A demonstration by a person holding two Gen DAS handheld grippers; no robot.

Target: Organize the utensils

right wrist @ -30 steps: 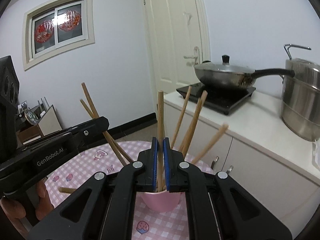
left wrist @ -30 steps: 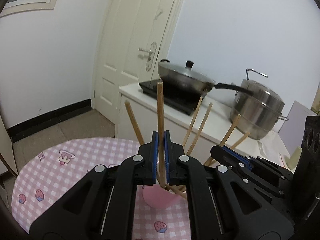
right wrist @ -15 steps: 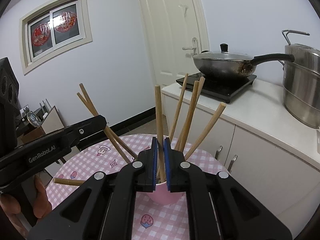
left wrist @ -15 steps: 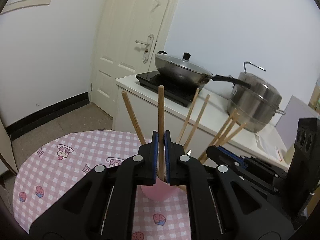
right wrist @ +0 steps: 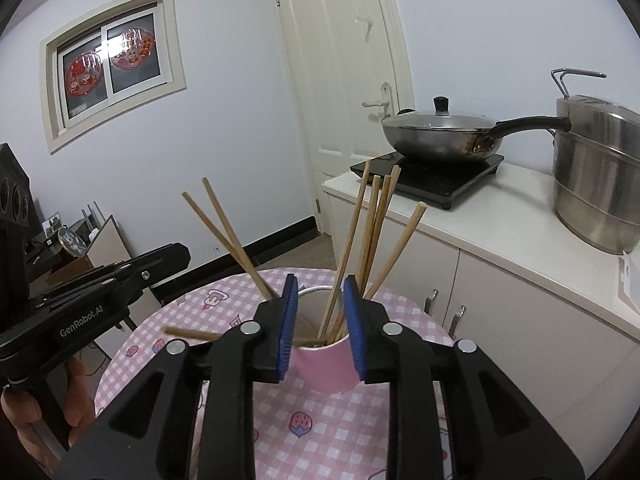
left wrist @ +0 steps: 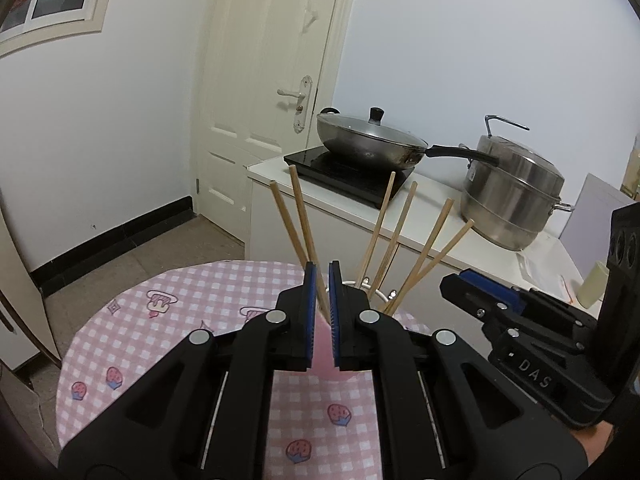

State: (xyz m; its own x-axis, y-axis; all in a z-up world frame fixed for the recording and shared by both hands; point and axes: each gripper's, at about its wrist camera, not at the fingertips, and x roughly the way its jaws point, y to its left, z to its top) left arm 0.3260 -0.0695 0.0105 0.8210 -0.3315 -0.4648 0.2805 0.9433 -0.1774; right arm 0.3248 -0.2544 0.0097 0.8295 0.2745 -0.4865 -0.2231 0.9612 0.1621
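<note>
Right wrist view: the right gripper (right wrist: 320,280) has its fingers (right wrist: 354,320) apart, having just been opening, and nothing is clamped between them. The pink cup (right wrist: 324,368) stands upright on the desk (right wrist: 320,432) just beyond the fingertips, centred in the gap, its rim about level with the blue pads and its sides not pressed by them. The chopsticks (right wrist: 372,232) stand in the cup: a bunch leans right and up through the gap, and two more lean left, crossing behind the left finger. One loose chopstick (right wrist: 188,334) lies flat on the desk left of the cup, its near end hidden behind that finger. The left gripper (right wrist: 176,252) reaches in from the left, held by a hand (right wrist: 76,392), its tip clear of the left-leaning pair. In the left wrist view its fingers are nearly together, leaving only a slit. One leaning chopstick shows through the slit, thinner than the gap, with the cup's pink wall below it, and the pads do not appear to grip it. The cup sits just beyond these fingertips too, mostly hidden by them.
</note>
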